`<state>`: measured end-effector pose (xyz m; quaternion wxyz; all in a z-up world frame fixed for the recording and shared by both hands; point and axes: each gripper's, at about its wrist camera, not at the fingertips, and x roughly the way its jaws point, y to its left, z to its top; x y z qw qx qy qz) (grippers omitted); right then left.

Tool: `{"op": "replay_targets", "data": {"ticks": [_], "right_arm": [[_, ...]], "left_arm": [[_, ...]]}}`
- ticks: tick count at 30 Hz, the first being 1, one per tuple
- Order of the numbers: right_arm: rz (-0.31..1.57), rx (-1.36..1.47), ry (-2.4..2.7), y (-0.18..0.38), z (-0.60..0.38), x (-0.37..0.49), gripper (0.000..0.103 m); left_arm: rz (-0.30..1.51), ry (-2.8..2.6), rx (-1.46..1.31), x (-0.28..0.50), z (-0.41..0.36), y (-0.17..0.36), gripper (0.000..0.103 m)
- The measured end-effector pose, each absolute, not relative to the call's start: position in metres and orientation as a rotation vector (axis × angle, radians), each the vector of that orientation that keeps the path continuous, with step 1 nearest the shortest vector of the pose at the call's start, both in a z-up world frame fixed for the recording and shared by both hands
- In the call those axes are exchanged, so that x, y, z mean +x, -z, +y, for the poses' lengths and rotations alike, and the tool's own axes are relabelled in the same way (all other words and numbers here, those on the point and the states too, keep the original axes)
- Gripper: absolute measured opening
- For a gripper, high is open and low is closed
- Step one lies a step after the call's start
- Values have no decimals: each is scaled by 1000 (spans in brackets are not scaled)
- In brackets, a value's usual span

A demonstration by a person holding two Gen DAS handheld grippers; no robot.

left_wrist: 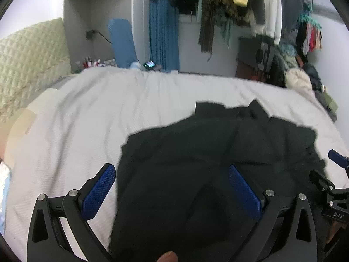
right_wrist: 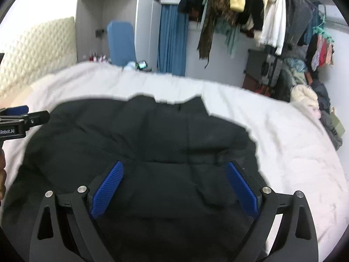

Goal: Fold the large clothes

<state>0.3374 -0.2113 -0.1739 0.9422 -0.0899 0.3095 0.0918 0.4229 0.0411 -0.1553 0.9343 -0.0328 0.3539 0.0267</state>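
Now the black shirt (left_wrist: 207,163) is seen spread on the bed (left_wrist: 87,113); both tools, left (left_wrist: 172,187) and right (right_wrist: 174,185), are held released above it.

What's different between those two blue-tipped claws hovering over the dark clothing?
The left gripper straddles the black garment's left edge, one finger over the white bedsheet. The right gripper has both fingers over the garment, nearer its right edge. Both stand wide open, holding nothing, with blue textured pads.
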Motion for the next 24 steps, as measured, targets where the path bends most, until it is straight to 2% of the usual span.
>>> {"op": "replay_targets", "data": {"ticks": [7,13,19,24], "right_arm": [[510,-147,-196,79,-215,265,100],[427,-150,-196,27,-216,206,100],[383,-139,-198,3,-217,161,101],[364,-120,-201,0,-220,127,101]], "left_arm": [[636,-48,-144,349,54,62,103],[568,-28,-150,281,54,1,103],[542,-1,-156,219,55,-35,103],[536,20,-161,176,56,-42,103]]}}
